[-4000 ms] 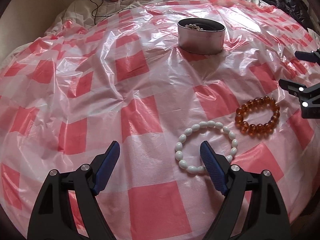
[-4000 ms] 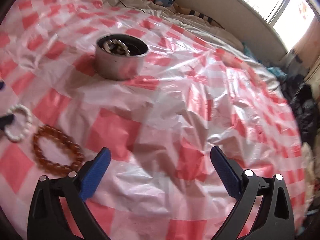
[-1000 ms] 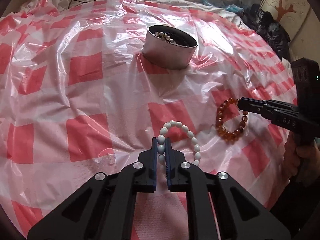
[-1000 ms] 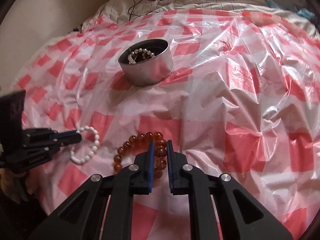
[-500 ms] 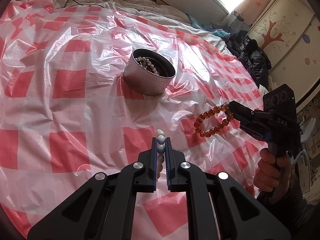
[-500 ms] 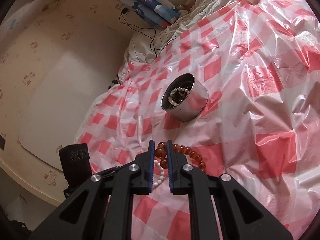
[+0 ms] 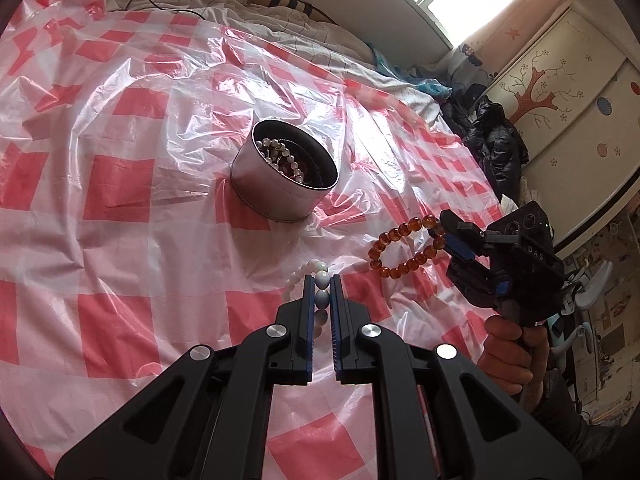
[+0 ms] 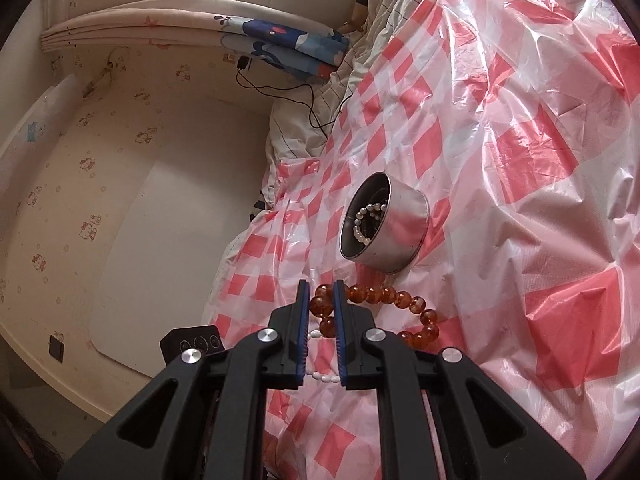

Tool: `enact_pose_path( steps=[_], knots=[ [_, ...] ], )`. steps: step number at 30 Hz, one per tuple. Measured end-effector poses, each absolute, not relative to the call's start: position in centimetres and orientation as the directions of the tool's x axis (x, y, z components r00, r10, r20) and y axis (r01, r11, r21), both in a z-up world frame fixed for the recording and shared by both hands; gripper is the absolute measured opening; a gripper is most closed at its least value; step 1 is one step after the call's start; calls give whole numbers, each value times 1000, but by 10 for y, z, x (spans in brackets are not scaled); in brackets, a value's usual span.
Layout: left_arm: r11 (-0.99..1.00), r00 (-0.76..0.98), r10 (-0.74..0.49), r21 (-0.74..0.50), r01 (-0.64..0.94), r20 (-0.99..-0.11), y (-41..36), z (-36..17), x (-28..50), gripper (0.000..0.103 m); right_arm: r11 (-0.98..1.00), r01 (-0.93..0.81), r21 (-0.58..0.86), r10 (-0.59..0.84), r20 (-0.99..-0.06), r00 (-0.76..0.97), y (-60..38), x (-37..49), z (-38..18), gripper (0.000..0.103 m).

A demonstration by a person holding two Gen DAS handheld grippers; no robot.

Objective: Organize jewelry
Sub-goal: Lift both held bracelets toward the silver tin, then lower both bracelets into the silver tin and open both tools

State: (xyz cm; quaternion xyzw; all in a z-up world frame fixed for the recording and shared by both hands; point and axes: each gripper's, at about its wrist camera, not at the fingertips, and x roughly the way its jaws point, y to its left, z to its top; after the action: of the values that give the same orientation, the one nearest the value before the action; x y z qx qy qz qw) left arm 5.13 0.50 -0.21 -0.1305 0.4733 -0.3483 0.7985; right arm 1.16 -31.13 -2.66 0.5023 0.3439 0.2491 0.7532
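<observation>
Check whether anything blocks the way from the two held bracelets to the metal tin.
Nothing visible does. The left gripper pinches the white bracelet, the right gripper the amber bracelet. Between them and the open tin lies only bare checked plastic sheet. The tin already holds beads but has no lid.

Glossy plastic sheet (image 7: 132, 240), brushed-metal tin (image 7: 272, 196)

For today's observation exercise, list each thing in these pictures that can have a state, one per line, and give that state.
Left claw: shut on the white bracelet.
Right claw: shut on the amber bracelet.
White bracelet: pinched and hanging from the left claw.
Amber bracelet: lifted off the sheet, dangling.
Tin: upright, lidless, beads inside.
Sheet: spread over the bed, crinkled.
</observation>
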Motion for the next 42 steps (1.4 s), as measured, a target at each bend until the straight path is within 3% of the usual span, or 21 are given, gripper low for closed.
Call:
enact_pose_path(
  steps=[10, 20, 27, 42],
  knots=[
    [816, 374, -520, -318, 483, -768, -24, -6, 53, 7, 321, 75, 944, 708, -292, 643, -318, 34, -66, 13],
    [850, 459, -427, -172, 498, -780, -41, 1, 58, 7, 292, 69, 954, 725, -267, 635, -323, 43, -72, 13],
    [849, 473, -431, -168, 501, -769, -50, 9, 63, 7, 268, 27, 963, 731, -222, 645, -323, 43, -63, 13],
    [832, 492, -523, -293, 471, -696, -63, 36, 94, 7, 227, -19, 974, 719, -154, 677, -331, 45, -48, 13]
  ],
)
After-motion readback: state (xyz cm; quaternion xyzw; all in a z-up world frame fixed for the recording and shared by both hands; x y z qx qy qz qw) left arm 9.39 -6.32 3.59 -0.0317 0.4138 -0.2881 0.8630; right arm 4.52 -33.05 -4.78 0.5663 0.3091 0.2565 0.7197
